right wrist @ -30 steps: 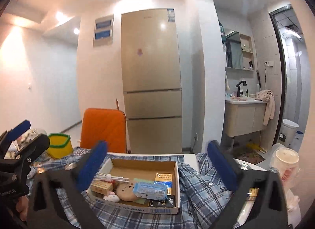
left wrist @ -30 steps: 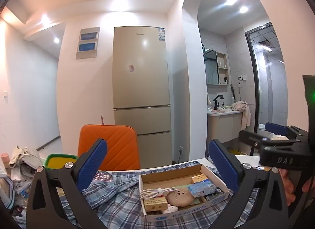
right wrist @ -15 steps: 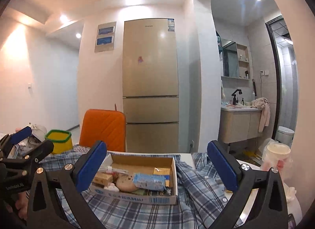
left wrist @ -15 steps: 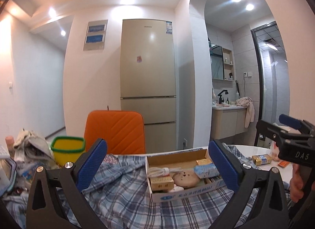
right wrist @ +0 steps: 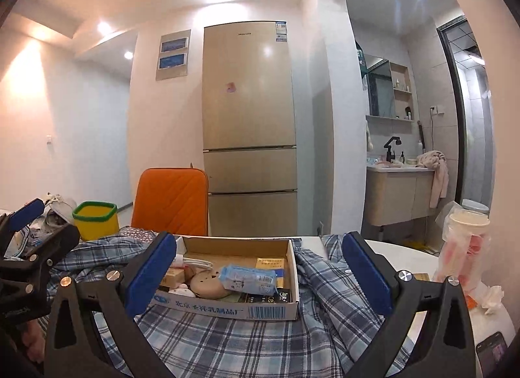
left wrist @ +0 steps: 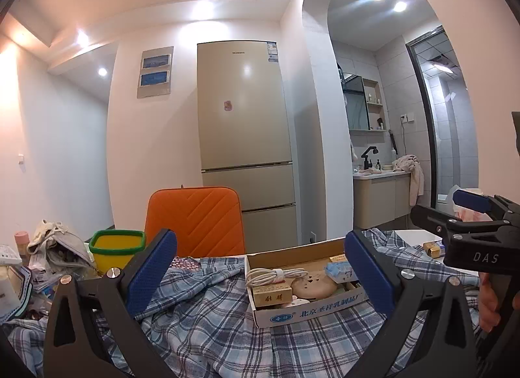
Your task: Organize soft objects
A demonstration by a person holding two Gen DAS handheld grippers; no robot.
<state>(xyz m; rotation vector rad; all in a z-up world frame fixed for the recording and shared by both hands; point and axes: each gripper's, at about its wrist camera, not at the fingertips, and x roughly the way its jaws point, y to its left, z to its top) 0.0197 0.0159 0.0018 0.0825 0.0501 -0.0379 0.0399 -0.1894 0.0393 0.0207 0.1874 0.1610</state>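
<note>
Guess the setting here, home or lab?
Most likely a small apartment: a tall beige three-door fridge stands beside an open bathroom with a sink vanity, and a blue plaid shirt lies spread over a cluttered table under a shallow cardboard box.

White table (right wrist: 406, 248): plaid shirt (right wrist: 227, 332) spread ahead of right gripper, cardboard box (right wrist: 227, 308) on shirt, wrapped cup (right wrist: 461, 244) far right.

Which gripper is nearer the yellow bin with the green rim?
Left. The left gripper is on the yellow bin side of the cardboard box; the right gripper sits farther right, toward the paper cup.
</note>
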